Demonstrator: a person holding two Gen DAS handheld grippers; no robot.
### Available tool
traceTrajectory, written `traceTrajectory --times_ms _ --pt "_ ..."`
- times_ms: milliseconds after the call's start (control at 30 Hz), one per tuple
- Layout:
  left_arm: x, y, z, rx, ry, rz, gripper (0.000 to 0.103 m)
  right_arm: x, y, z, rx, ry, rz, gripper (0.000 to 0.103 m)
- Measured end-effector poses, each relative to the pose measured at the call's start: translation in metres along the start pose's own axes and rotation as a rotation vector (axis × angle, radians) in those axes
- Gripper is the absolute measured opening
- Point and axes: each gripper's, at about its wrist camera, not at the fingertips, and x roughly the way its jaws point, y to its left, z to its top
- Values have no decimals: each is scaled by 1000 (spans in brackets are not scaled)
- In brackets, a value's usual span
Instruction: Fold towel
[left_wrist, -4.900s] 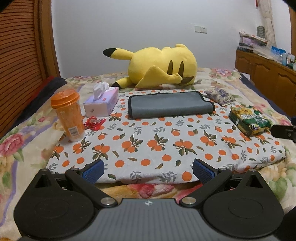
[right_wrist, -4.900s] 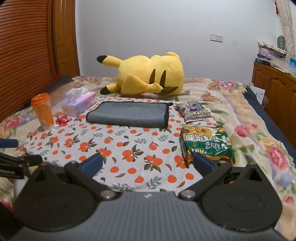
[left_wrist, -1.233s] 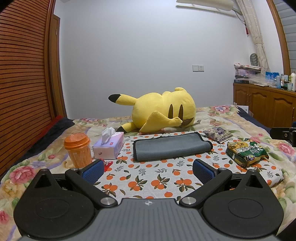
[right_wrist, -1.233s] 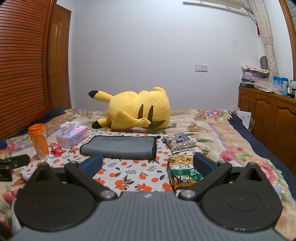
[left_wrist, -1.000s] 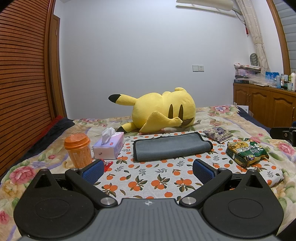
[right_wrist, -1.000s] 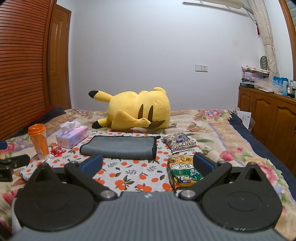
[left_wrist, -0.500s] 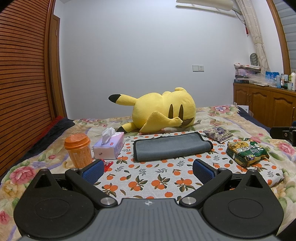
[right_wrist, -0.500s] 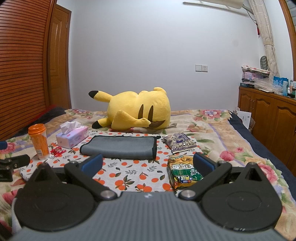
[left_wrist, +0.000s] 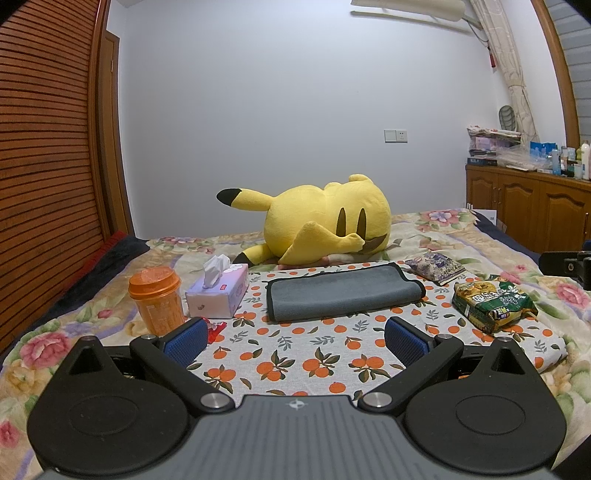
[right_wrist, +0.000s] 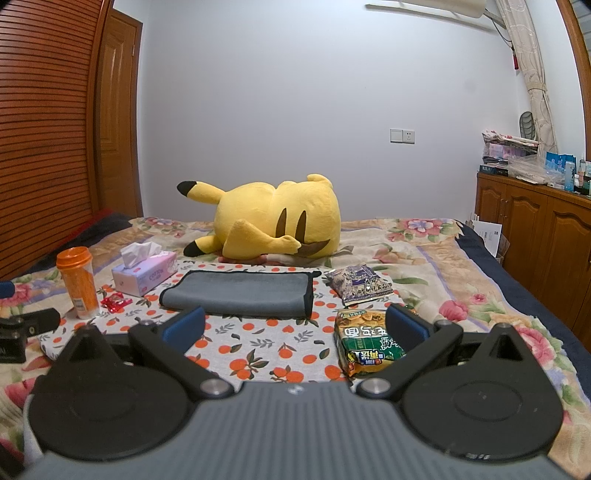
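Observation:
A grey towel (left_wrist: 341, 291) with dark edging lies folded into a long flat strip on the orange-print cloth (left_wrist: 295, 354) on the bed; it also shows in the right wrist view (right_wrist: 240, 293). My left gripper (left_wrist: 293, 338) is open and empty, held low near the cloth's front edge, well short of the towel. My right gripper (right_wrist: 293, 325) is open and empty, also back from the towel, above the cloth's right part.
A yellow plush toy (left_wrist: 325, 225) lies behind the towel. An orange cup (left_wrist: 157, 299), a tissue box (left_wrist: 218, 291) and a red wrapper (right_wrist: 116, 301) are at the left. Two snack packs (left_wrist: 491, 302) (right_wrist: 358, 284) lie at the right. A wooden cabinet (right_wrist: 535, 236) stands far right.
Since 4.9 s ago both grippers have pulled back and tilted up from the cloth. Over the last second nothing has visibly moved.

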Motion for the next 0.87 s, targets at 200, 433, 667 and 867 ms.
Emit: traceTrajectory --times_ms 200,433,667,867 --pt "0 0 0 0 0 0 103 0 0 0 0 0 0 103" --pt "0 0 0 1 0 0 103 0 0 0 0 0 0 103" --pt "0 0 -1 0 0 1 103 0 0 0 0 0 0 103" --pt "1 2 -1 4 1 3 103 0 0 0 0 0 0 103"
